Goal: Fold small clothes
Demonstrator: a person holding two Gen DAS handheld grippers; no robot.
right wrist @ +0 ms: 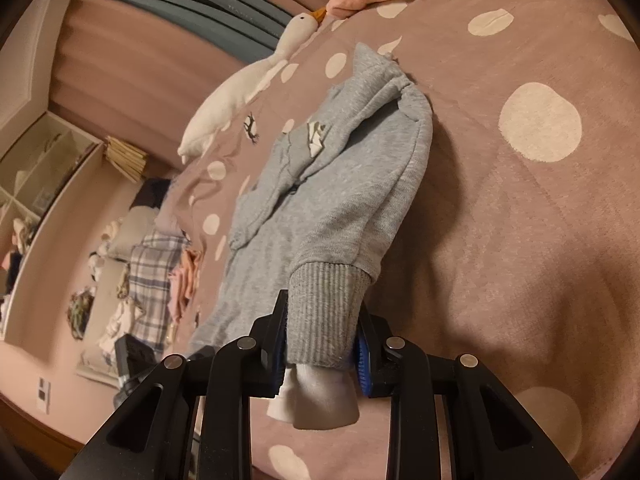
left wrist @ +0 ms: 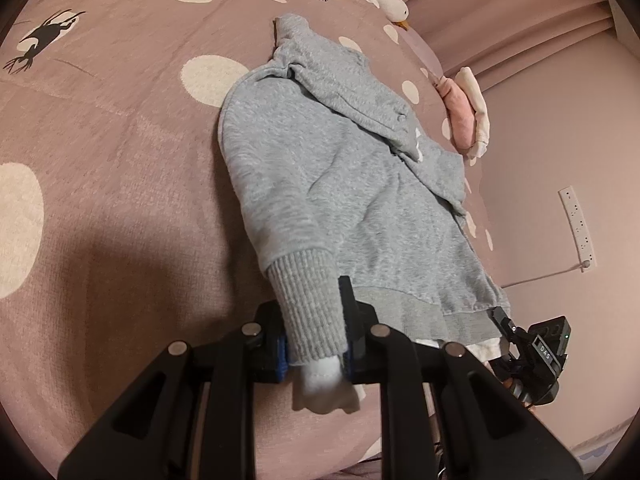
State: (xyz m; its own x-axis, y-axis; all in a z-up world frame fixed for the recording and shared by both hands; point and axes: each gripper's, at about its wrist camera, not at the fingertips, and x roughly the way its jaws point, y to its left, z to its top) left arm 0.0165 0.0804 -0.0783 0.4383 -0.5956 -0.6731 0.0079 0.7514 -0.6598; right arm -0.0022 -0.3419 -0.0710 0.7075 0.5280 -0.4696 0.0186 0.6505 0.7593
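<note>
Light: dim, warm indoor, pinkish cast over both views.
Shadows: soft dark patch on the bedspread (left wrist: 120, 248) left of the grey hoodie (left wrist: 344, 184); a similar shadow lies right of it in the right wrist view.
Glare: none; small highlights on metal rivets only.
Distortion: strong fisheye, black corners, curved walls.
Focus: centre fairly sharp; shelves (right wrist: 36, 184) and clutter soft, grainy.

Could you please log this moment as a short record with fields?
surface: pink bedspread with cream dots
garment: small grey knit hoodie, lying on the bedspread
left gripper: shut on left ribbed cuff
right gripper: shut on right ribbed cuff
inner layer: white sleeve end pokes past each cuff
nearby: white plush goose
</note>
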